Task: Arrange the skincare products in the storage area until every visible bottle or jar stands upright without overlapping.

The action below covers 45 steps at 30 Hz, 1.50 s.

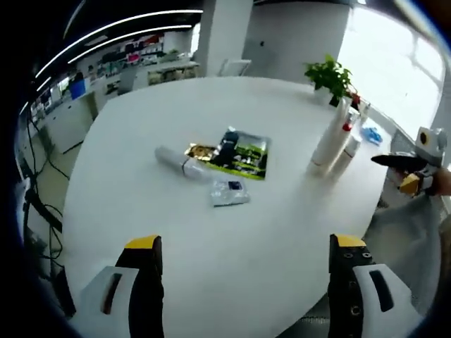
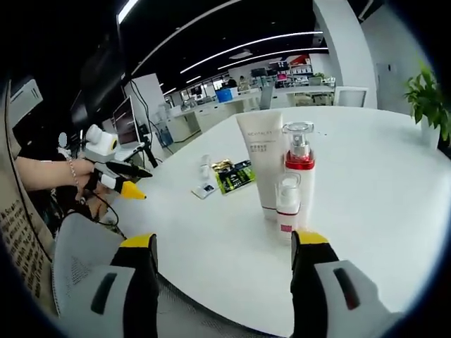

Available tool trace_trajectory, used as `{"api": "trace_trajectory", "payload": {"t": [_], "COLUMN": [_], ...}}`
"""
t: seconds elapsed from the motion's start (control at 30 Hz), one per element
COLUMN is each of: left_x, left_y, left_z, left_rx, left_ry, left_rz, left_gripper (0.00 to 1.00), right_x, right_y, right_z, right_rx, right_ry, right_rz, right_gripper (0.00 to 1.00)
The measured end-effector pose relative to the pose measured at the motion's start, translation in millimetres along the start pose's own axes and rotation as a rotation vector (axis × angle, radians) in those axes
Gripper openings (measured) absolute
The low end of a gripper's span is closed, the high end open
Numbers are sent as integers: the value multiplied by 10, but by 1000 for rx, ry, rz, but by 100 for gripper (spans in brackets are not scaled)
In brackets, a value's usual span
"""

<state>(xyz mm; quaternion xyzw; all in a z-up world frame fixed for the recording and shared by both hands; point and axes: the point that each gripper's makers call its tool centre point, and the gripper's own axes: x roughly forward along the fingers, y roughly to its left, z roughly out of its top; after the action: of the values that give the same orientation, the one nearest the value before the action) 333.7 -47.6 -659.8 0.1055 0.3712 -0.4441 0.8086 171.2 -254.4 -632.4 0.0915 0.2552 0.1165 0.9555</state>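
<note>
Skincare tube [image 2: 259, 158] reads "REVITALIFT"; left gripper [image 1: 243, 250] and right gripper [image 2: 224, 248] both gape, holding nothing.

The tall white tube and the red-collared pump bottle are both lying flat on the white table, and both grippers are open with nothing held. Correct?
Not quite. The tall white tube and the red-collared pump bottle stand upright, side by side on the white table, as the right gripper view shows. The rest holds: the left gripper and right gripper are open and empty.
</note>
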Motion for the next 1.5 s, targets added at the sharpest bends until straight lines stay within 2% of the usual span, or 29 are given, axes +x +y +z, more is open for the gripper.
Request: {"api": "trace_trajectory", "payload": {"t": [0.33,0.53,0.8,1.17,1.3,1.43,1.5], "left_x": [251,403,654,1114,1208,1316,1346], "left_y": [303,500,661,690,747,774,796], "left_z": [246,354,435,598,666,656,634], "left_rx": [68,10,-71,-112,-175,-172,-166], "left_ry": [37,33,36,26,9,37,58], "left_rz": [0,29,86,149,185,210,228], "left_gripper": [96,94,92,86,81,83,82], "right_x": [4,4,2,5,7,8,8], "right_y": [-70,-100,-158,-185,-188,-194,-198], "right_z": [-21,-34,-56,-84,-90,-92,-91], "right_rx": [10,16,27,37,37,39,41], "right_ry": [11,18,25,38,41,43,42], "right_rz": [-35,-52,-81,-96,-97,-101,-104], "right_gripper": [78,77,77,76,76,76,76]}}
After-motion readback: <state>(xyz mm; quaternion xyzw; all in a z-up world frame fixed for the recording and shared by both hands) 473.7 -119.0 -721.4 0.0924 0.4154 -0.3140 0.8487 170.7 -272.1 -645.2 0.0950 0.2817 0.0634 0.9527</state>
